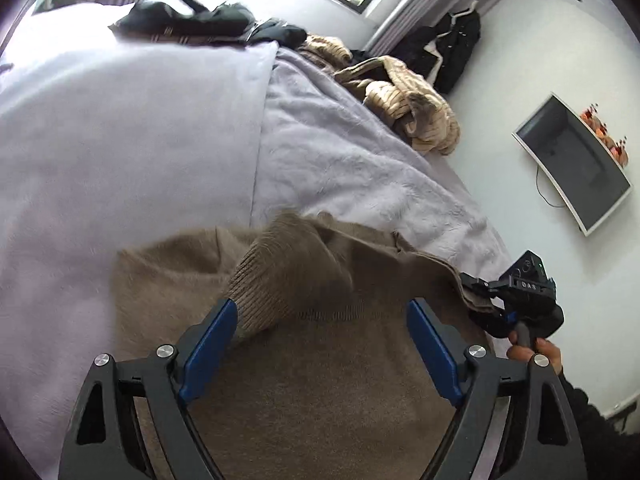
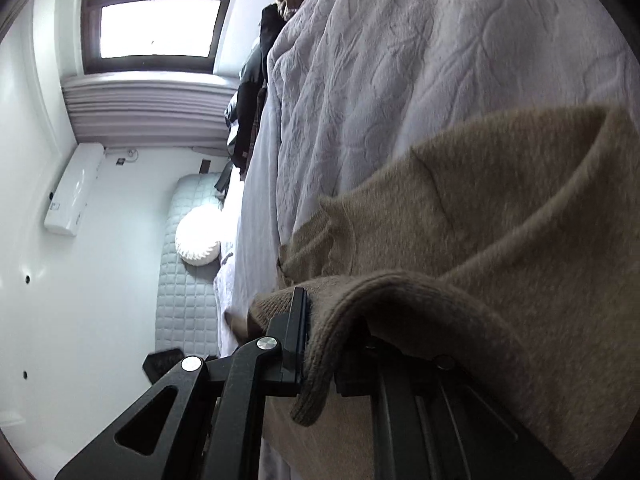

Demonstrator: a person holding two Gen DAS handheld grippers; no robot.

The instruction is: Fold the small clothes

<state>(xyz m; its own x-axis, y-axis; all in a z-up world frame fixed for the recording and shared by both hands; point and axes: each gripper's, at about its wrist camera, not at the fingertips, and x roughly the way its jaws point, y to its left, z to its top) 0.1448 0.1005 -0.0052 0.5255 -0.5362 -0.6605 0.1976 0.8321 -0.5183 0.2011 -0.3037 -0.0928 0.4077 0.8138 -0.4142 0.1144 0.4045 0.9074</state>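
Sweater [image 1: 320, 360] first, since it's the whole show here: a tan knit thing spread out on the lavender blanket [image 1: 340, 152] that covers the bed, and in the left wrist view it sits right under and ahead of the left gripper [image 1: 322, 324]. That gripper's blue pads are spread wide with nothing pinched between them, though one ribbed sleeve cuff [image 1: 260, 292] flops across the cloth and lies right up against the left-side pad. Off to its right, at the sweater's edge, you can see the right gripper [image 1: 486, 300] with someone's hand [image 1: 536, 354] on the handle, and it's got the sweater's edge in its tip. Further ahead of the left gripper there's a heap of beige ribbed clothes [image 1: 416, 116] and some dark clothes [image 1: 192, 20] near the window end, well apart from the sweater. Over in the right wrist view everything's rolled sideways: the right gripper [image 2: 320, 336] is closed narrow on a thick fold of the sweater [image 2: 500, 240], the knit bunching over and draping past its jaws, so the far finger is mostly buried. Blanket [image 2: 400, 60] runs on ahead of it, with a window [image 2: 156, 20] on the far side.
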